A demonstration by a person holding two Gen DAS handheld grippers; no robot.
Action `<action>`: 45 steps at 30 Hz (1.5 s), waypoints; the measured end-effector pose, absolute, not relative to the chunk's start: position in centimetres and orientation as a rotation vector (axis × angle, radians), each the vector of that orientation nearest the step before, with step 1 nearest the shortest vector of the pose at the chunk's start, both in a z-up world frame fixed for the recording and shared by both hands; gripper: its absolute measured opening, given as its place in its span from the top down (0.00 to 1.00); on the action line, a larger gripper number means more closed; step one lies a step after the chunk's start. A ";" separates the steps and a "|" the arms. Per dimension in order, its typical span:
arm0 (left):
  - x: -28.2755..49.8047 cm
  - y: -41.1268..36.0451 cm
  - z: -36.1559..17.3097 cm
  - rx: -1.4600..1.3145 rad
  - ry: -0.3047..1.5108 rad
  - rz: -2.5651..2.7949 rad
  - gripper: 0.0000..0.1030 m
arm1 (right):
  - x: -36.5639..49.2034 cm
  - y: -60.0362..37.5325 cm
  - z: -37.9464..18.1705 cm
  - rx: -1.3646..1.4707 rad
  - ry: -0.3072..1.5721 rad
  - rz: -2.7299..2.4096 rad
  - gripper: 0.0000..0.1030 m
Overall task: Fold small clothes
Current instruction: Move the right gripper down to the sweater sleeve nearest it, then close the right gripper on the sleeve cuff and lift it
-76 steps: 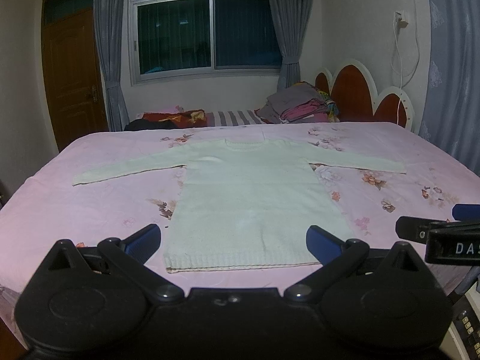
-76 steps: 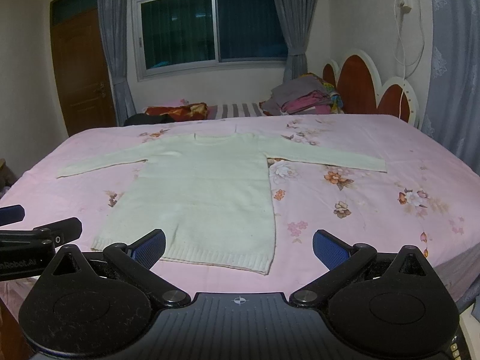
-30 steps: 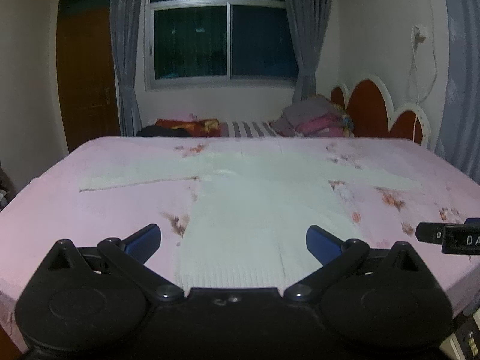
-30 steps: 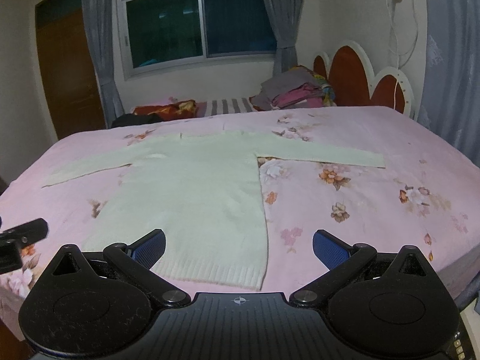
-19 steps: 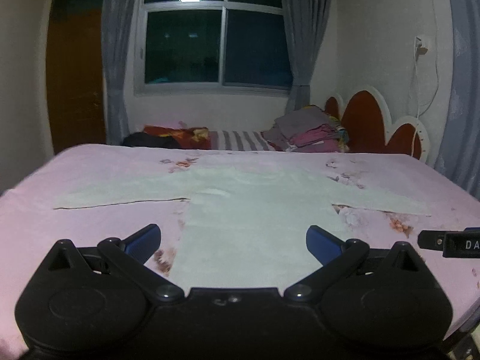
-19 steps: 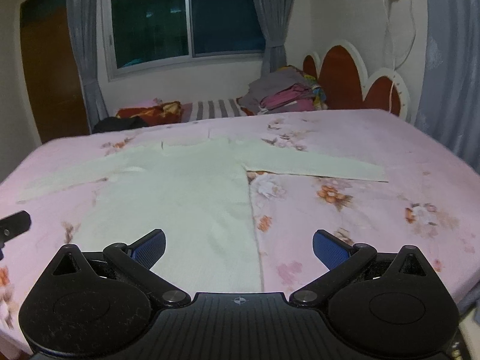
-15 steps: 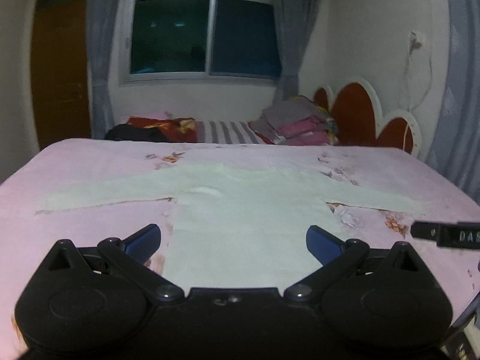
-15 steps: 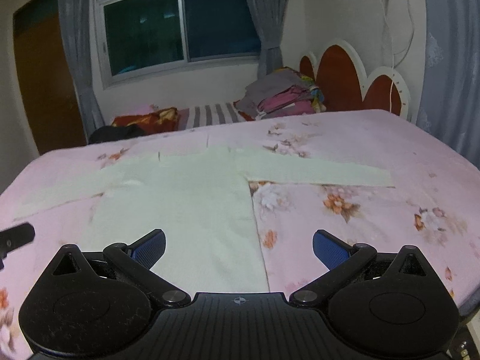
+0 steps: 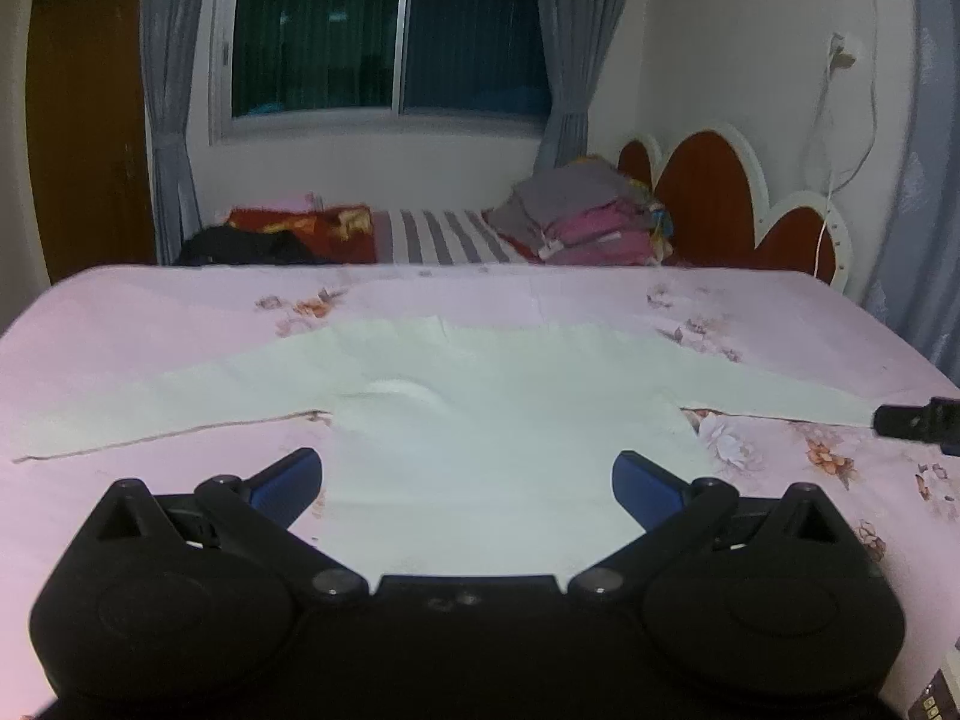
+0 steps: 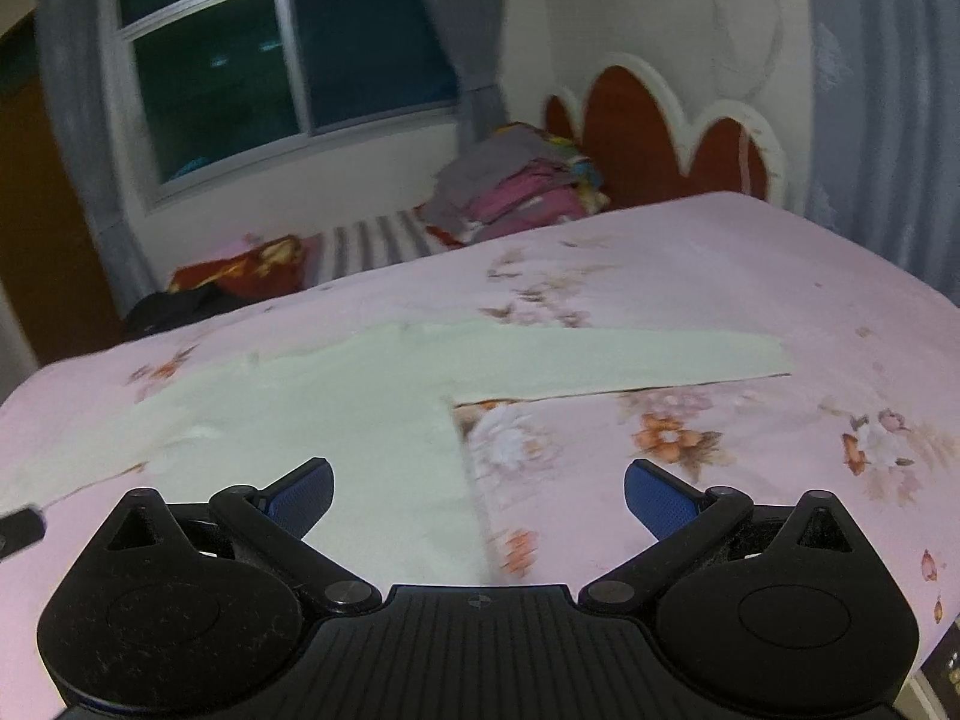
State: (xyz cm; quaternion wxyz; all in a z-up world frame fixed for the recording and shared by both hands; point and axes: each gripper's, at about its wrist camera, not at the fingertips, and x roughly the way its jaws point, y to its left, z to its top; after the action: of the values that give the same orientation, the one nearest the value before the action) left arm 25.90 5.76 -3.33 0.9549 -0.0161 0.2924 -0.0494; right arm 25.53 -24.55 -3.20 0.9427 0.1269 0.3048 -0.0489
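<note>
A pale green long-sleeved sweater point(image 9: 480, 414) lies flat on the pink flowered bed point(image 9: 132, 324), both sleeves spread out sideways. My left gripper point(image 9: 468, 477) hovers open low over the sweater's body with nothing between its blue pads. In the right wrist view the sweater point(image 10: 360, 414) fills the left half, and its right sleeve point(image 10: 630, 363) stretches toward the right. My right gripper point(image 10: 478, 495) is open over the sweater's right side edge, empty. The right gripper's tip point(image 9: 918, 423) shows at the left wrist view's right edge, close to the sleeve's end.
A pile of folded clothes point(image 9: 588, 219) sits at the far side by the red scalloped headboard point(image 9: 720, 204). Dark and red garments point(image 9: 270, 240) lie at the far left. A window with grey curtains point(image 9: 384, 36) is behind. A wooden door point(image 9: 84, 120) stands left.
Both grippers have moved forward and lower over the bed, so the sweater's hem has slipped out of view beneath them. The right wrist view has swung toward the right sleeve.
</note>
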 end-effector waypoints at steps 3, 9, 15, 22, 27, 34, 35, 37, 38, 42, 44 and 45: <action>28.3 5.1 -4.2 -0.059 0.613 -0.111 0.00 | 27.9 -28.1 -4.5 0.304 0.627 -0.153 0.01; 33.5 2.4 -5.5 -0.055 0.659 -0.067 0.00 | 34.3 -36.7 -7.6 0.431 0.677 -0.216 0.37; 38.6 -1.1 -7.7 -0.023 0.713 -0.053 0.00 | 38.7 -45.2 -11.7 0.522 0.685 -0.333 0.55; 42.5 -5.1 -9.9 0.020 0.754 -0.067 0.00 | 41.0 -52.4 -16.7 0.636 0.730 -0.438 0.61; 44.4 -6.9 -10.7 0.012 0.778 -0.064 0.00 | 41.2 -55.4 -18.7 0.713 0.740 -0.472 0.61; 45.0 -8.0 -10.4 0.001 0.785 -0.074 0.00 | 40.8 -57.6 -18.9 0.783 0.694 -0.467 0.72; 44.9 -7.8 -10.3 -0.005 0.784 -0.074 0.00 | 40.8 -57.7 -18.8 0.771 0.699 -0.474 0.80; 44.8 -7.2 -10.0 -0.013 0.785 -0.071 0.00 | 40.9 -58.0 -19.0 0.757 0.713 -0.479 0.94; 44.8 -6.9 -9.8 -0.018 0.785 -0.071 0.00 | 41.3 -58.0 -19.2 0.755 0.710 -0.478 0.95; 44.2 -4.1 -9.6 -0.029 0.791 -0.065 0.00 | 42.1 -56.9 -18.2 0.678 0.724 -0.473 0.97; 43.9 -2.4 -9.7 -0.023 0.792 -0.051 0.00 | 42.7 -55.6 -17.1 0.646 0.716 -0.444 0.97; 43.8 -1.5 -9.8 -0.019 0.792 -0.046 0.00 | 43.1 -54.5 -16.4 0.623 0.711 -0.422 0.97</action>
State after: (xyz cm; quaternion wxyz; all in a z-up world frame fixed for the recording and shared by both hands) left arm 43.83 -1.48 -9.76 0.9223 -0.0094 0.3857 -0.0223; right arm 43.06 -54.55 -16.40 0.8689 0.2979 0.3398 -0.2018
